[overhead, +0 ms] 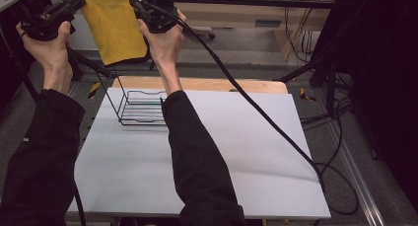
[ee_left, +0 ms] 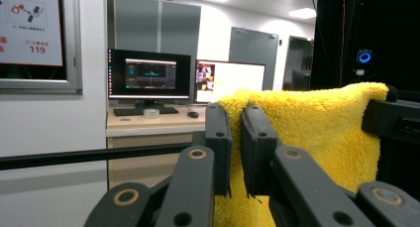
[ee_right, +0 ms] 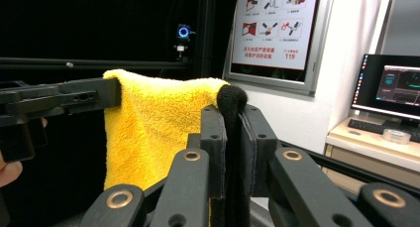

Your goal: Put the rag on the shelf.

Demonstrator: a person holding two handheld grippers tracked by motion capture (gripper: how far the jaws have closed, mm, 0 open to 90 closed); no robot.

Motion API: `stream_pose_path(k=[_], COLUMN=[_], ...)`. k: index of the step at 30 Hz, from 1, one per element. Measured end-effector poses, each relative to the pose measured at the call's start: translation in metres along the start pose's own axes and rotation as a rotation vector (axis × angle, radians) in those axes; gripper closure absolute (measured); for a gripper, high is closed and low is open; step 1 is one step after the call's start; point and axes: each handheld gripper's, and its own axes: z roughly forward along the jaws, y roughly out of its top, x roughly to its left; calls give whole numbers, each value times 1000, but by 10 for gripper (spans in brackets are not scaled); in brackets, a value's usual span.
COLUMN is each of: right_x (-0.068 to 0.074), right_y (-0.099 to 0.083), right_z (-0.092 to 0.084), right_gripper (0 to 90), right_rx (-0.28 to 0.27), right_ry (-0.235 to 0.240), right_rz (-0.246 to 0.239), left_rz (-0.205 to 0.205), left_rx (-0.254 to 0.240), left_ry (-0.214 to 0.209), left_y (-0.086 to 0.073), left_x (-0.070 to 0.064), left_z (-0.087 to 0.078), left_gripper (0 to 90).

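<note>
While both hands were raised well above the white table (overhead: 207, 176), the yellow towel (overhead: 114, 26) hung between the two grippers, its top edge stretched level from one to the other and its long axis dropping straight down. The left gripper (overhead: 74, 1) was clamped shut on one upper corner, the right gripper (overhead: 135, 3) shut on the other. From the left gripper view the towel's (ee_left: 317, 138) lower part was cut off; from the right gripper view the pinched corner (ee_right: 230, 100) looked dark. Below the towel stood a black wire rack (overhead: 140, 107), its right end hidden behind the right sleeve (overhead: 197, 152); bare tabletop lay open to the right gripper's side
</note>
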Motion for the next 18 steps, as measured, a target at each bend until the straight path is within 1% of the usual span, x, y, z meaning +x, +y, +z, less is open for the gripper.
stream_pose_path(k=[4, 6, 11, 15, 16, 18], right_x=[-1, -2, -2, 0, 0, 0], right_y=[-9, -13, -23, -32, -35, -39], right_z=[-1, -2, -9, -13, -14, -15], right_gripper=[821, 821, 821, 821, 821, 821], right_rx=[16, 21, 28, 46, 52, 58], right_ry=[-1, 6, 9, 12, 14, 14], right_rz=[-5, 3, 12, 13, 10, 9], left_rz=[4, 3, 20, 17, 10, 12], left_rx=[12, 12, 24, 49, 53, 57], left_ry=[-8, -18, -35, -34, -35, -45], left_y=[-8, -12, -20, -30, -33, -38], left_x=[0, 0, -2, -2, -2, -3], left_z=[-1, -3, -7, -7, -7, -9], left_gripper=[832, 832, 832, 832, 832, 832])
